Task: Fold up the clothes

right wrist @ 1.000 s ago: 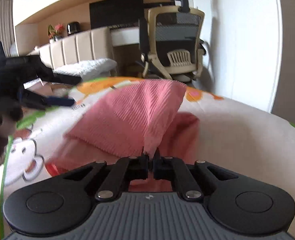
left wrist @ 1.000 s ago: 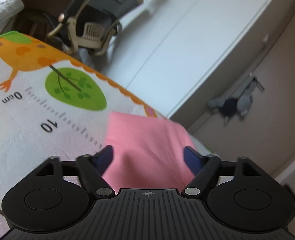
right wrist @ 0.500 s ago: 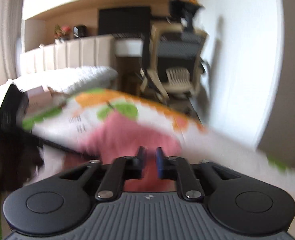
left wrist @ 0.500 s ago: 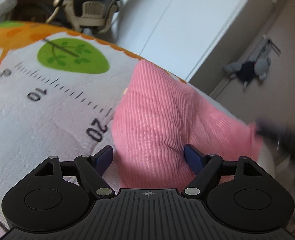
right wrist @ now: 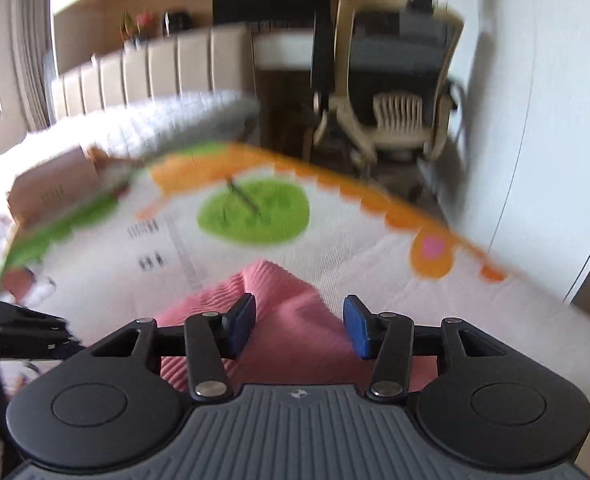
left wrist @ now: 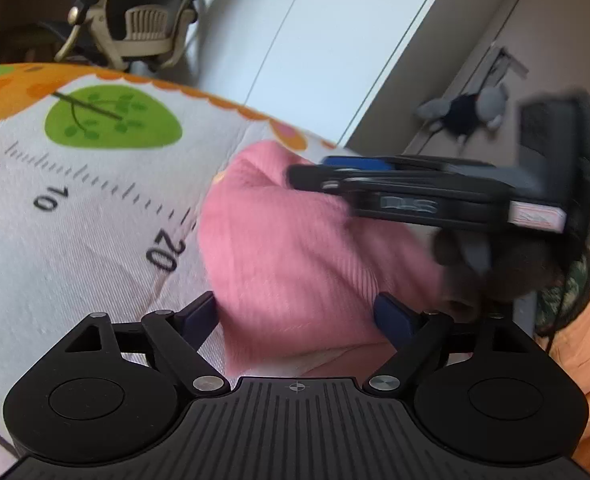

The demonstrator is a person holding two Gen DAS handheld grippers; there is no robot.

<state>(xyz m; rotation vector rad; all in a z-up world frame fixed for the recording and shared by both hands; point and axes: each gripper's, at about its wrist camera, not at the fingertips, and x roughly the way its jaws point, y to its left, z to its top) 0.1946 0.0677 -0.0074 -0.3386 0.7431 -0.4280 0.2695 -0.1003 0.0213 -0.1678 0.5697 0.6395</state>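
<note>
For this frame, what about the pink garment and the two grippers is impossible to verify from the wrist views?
- Pink garment: its near edge is hidden behind the left gripper body in the left wrist view; garment type unclear.
- Right gripper: motion-blurred in the left wrist view; contact with the cloth unreadable.
- Printed mat: numerals smeared by blur in the right wrist view.
- Fold quality: no overview exists.

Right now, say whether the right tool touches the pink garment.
Cannot tell. Right wrist view: open right tool over the pink garment, motion blur hides any gap.

"10", "20" on the play mat (left wrist: 95, 240) (ruler print)
</note>
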